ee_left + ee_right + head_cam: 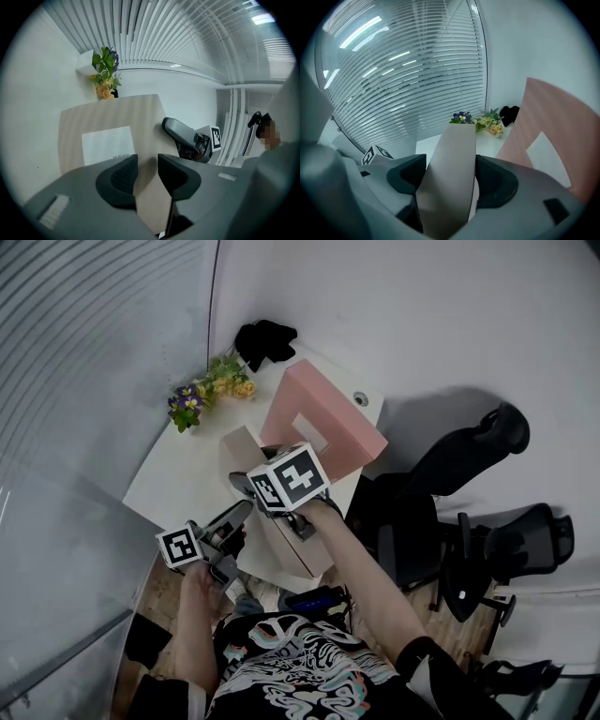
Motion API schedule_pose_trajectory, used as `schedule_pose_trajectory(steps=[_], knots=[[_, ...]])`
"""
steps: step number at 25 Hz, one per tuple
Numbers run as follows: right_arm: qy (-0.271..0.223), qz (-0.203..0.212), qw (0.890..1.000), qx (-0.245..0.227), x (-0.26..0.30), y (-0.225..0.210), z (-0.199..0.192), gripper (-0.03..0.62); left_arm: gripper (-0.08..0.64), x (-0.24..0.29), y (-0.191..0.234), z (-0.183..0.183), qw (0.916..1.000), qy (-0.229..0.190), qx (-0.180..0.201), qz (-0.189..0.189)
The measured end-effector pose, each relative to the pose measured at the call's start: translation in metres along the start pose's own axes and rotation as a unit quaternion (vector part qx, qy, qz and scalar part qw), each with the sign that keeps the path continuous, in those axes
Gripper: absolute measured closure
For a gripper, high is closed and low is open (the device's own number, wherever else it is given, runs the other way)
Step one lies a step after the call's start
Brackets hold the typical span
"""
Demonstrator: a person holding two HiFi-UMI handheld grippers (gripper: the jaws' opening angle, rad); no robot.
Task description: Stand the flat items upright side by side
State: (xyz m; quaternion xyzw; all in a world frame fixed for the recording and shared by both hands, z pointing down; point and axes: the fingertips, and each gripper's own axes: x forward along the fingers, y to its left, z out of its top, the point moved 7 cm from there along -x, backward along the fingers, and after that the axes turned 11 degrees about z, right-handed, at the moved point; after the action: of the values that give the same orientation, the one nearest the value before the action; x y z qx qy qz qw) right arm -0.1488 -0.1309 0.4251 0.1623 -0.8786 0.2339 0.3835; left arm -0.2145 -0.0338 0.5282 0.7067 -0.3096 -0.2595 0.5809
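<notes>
A flat tan cardboard box (242, 448) stands on edge on the white table (183, 474), with a white label (108, 145) on its face. My left gripper (242, 512) is shut on its near lower edge, pads on either side (147, 176). From above, my right gripper (251, 486) is shut on the box's narrow top edge (452, 173), which fills the gap between its pads (451, 180). One of its fingers (178, 131) shows past the box in the left gripper view. A pink frame-shaped board (323, 423) stands upright just behind the box (553, 122).
A bunch of yellow and purple flowers (202, 395) and a black bundle (265, 338) lie at the table's far end. A small round object (360, 399) sits by the pink board. Black office chairs (469, 521) stand right of the table. Slatted blinds (393, 84) cover the left wall.
</notes>
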Motion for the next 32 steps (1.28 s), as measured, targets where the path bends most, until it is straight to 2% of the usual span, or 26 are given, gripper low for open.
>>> schedule_pose_trajectory(steps=[17,26,32], knots=[[-0.023,-0.007,1.0,0.017,-0.002,-0.001,0.0,0.278,0.442,0.001,-0.005,0.0,1.0,-0.009,-0.001,0.0],[-0.101,-0.027,0.994,0.0,-0.027,0.003,0.017,0.278,0.442,0.0,-0.012,0.002,0.9998,-0.016,0.009,0.001],[-0.17,-0.037,0.984,-0.029,-0.045,0.008,0.026,0.278,0.442,0.004,-0.016,0.002,0.9997,-0.015,0.017,-0.002]])
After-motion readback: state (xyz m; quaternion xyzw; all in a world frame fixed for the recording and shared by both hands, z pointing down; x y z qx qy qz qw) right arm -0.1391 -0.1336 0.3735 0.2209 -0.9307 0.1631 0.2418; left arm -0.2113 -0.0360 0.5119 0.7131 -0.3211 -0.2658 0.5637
